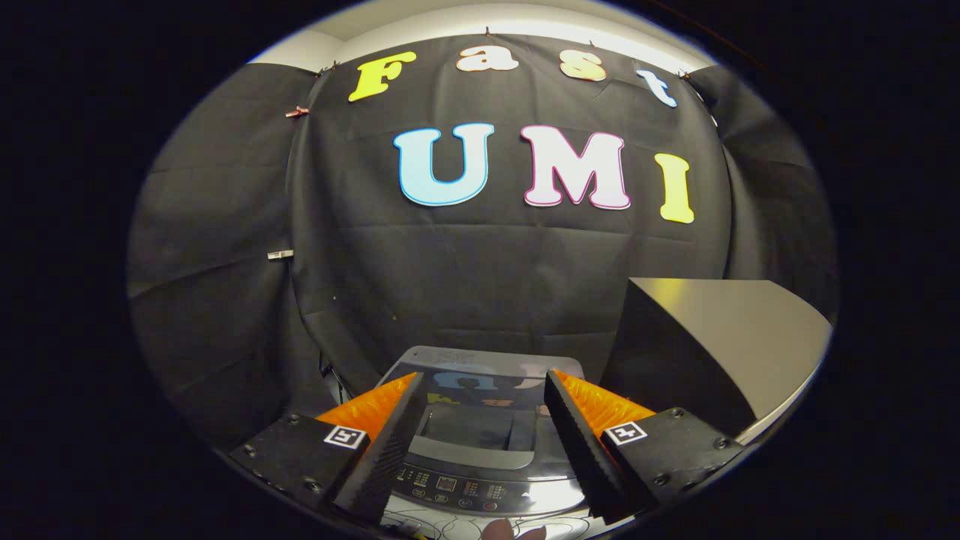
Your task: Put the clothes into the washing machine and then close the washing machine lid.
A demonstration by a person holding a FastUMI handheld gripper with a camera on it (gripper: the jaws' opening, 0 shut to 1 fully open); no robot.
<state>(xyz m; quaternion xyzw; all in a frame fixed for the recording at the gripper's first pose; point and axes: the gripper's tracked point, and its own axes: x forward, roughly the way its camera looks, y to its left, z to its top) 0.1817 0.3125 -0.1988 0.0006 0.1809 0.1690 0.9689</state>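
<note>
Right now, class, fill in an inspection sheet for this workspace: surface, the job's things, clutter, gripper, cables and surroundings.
Surface: grey tabletop beside the machine, bare where seen.
Job's things: washing machine below and ahead of the fingers; lid looks closed and reflective; control panel nearest the fingers. Clothes: nothing seen.
Clutter: nothing seen.
Gripper: gripper open, fingers spread over the machine, holding nothing.
Cables: thin lines by the control panel, too unclear to tell.
Surroundings: black cloth wall behind the machine, clips on it.
</note>
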